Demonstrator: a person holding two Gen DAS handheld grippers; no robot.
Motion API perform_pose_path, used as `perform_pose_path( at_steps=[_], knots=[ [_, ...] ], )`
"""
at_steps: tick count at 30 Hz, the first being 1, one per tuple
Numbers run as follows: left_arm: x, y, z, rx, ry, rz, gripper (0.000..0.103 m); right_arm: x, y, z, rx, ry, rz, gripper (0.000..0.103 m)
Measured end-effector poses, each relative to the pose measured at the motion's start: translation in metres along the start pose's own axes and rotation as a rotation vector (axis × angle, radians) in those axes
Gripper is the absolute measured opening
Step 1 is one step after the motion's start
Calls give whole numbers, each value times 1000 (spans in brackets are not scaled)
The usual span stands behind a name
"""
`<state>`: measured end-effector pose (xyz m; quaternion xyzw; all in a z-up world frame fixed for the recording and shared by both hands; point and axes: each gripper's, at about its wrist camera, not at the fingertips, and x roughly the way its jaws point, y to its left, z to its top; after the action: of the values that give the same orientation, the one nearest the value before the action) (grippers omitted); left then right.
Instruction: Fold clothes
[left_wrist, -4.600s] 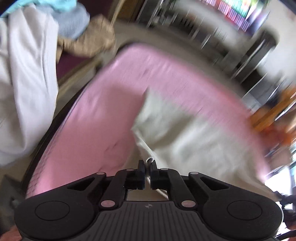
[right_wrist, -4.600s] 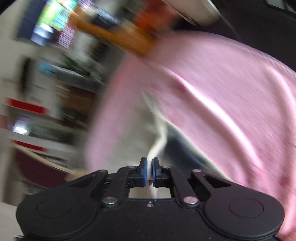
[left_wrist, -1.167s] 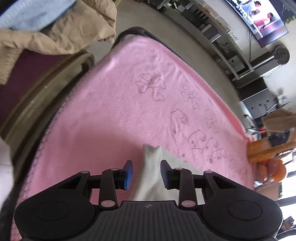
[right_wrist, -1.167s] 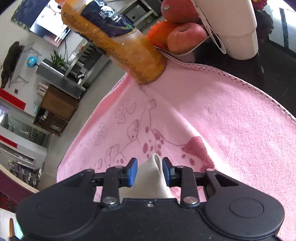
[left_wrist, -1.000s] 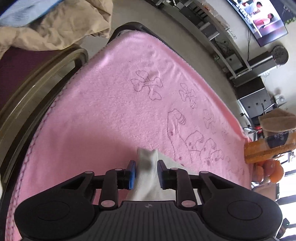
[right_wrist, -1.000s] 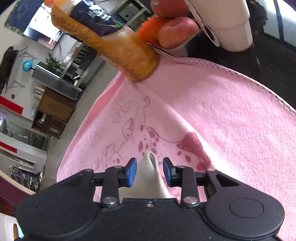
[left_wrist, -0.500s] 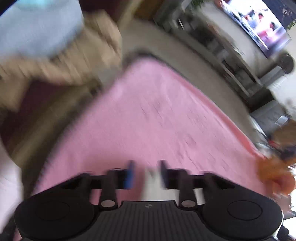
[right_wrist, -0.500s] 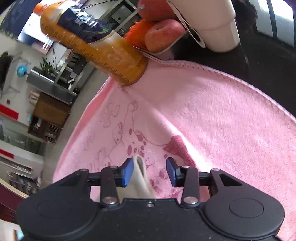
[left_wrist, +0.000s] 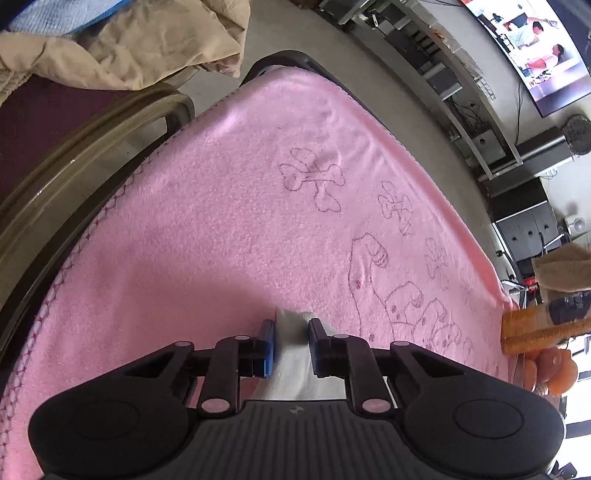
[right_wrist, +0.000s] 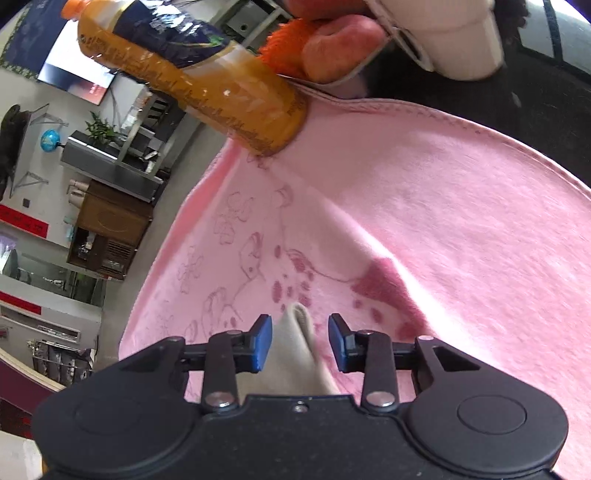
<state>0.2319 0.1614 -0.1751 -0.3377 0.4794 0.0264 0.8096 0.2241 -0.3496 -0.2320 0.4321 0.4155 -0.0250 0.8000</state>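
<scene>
Your left gripper (left_wrist: 291, 341) had just closed, pinching the cloth (left_wrist: 291, 354) corner on the pink towel (left_wrist: 229, 229). Your right gripper (right_wrist: 300, 341) straddled another corner unclenched, bottle (right_wrist: 199, 81) at 11 o'clock, apparently readying a fold.

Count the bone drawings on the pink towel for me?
4 outlined bones show on the pink fleece towel: big, smaller, right-edge ones. More may be hidden.

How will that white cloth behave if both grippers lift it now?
Probably floppy: the white cloth bunches into soft folds inside the left gripper. Likely light, being thin. It may slip from the right gripper, whose pads stand apart from it.
</scene>
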Motion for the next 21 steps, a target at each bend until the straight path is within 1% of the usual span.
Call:
perform_pose_path(
  at_steps=[1,4,5,6,7,10,12,14,16,17,19,21],
  knots=[
    [1,-1,0,7,-7,9,8,3,3,0,-9,-1,-1,34],
    [1,-12,-6,73,-48,56,2,15,9,-3,-30,7,-19,33],
    [0,-19,-9,117,-73,81,2,15,10,-4,-37,-2,-24,27],
    [-2,-26,-13,158,-103,104,1,16,11,-4,-46,-12,-29,12],
    [-5,-34,-17,199,-139,128,1,12,15,-6,-82,-35,-44,4],
    [-10,-45,-26,275,-222,206,2,2,28,-9,-188,-104,-88,3],
    [-7,-44,-29,285,-234,253,4,-2,32,-12,-222,-128,-105,3],
    [-7,-45,-32,296,-253,312,8,-4,32,-14,-255,-162,-160,2],
    [-10,-44,-34,296,-284,383,8,-9,32,-14,-292,-206,-224,2],
    [-19,-42,-33,273,-312,422,8,-13,31,-12,-285,-201,-222,4],
    [-38,-33,-30,211,-347,461,8,-28,30,-11,-244,-208,-192,5],
    [-58,-29,-34,182,-346,475,8,-49,31,-15,-209,-217,-131,6]
  ],
)
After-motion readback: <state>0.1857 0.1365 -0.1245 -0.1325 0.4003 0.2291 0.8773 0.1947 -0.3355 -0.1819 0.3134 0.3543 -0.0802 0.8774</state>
